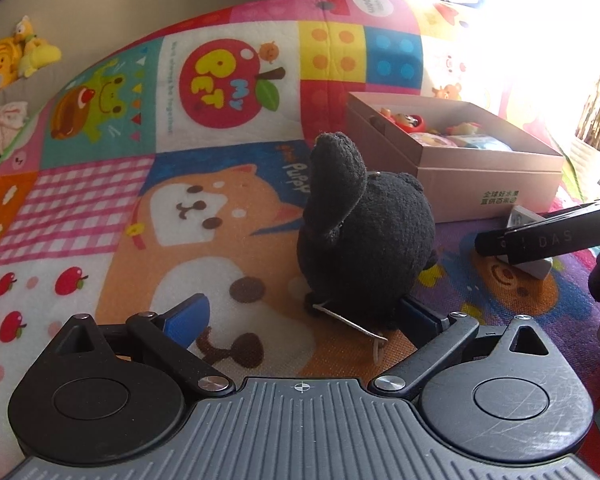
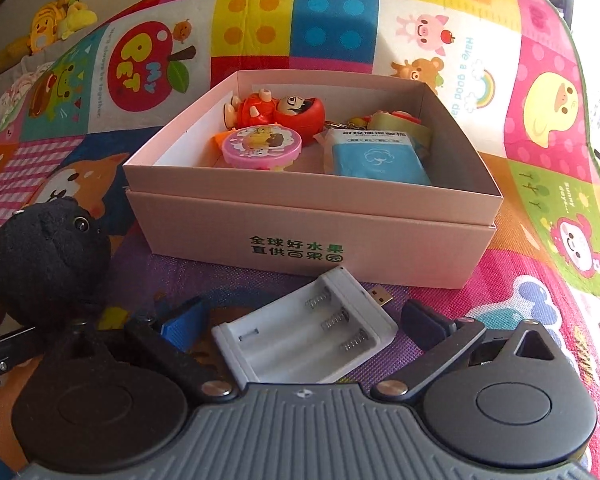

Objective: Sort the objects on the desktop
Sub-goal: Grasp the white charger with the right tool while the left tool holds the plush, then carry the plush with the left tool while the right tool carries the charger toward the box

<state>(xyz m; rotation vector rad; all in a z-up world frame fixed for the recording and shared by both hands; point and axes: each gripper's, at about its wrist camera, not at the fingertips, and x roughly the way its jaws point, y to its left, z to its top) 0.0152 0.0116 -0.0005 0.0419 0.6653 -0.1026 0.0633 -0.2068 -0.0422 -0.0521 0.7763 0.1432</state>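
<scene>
The left gripper has its two blue-padded fingers spread wide. A black plush toy stands on the colourful play mat between them. The right finger is just beside the base of the toy, and it cannot be told if it touches; the left finger stands clearly apart from it. So the toy is not pinched. A thin metal ring or clip lies at the near foot of the toy.

The right gripper is also spread wide. Between its fingers a white battery holder lies on the mat, open side up, with three springs showing. Its USB plug sticks out toward the far right. Neither pad presses on the holder; there is a gap on each side.

Just beyond the battery holder stands a pink cardboard box, without lid, with green printed characters on its near wall. Inside the box are a red figure toy at the far side, a round pink case in front of it, and a blue packet at the right. A yellowish small thing lies behind the packet, but it is partly hidden.

In the left wrist view the box is to the far right of the plush toy, and a finger of the right gripper enters from the right edge, over the white holder. Far to the left, yellow soft toys lie beyond the mat.
</scene>
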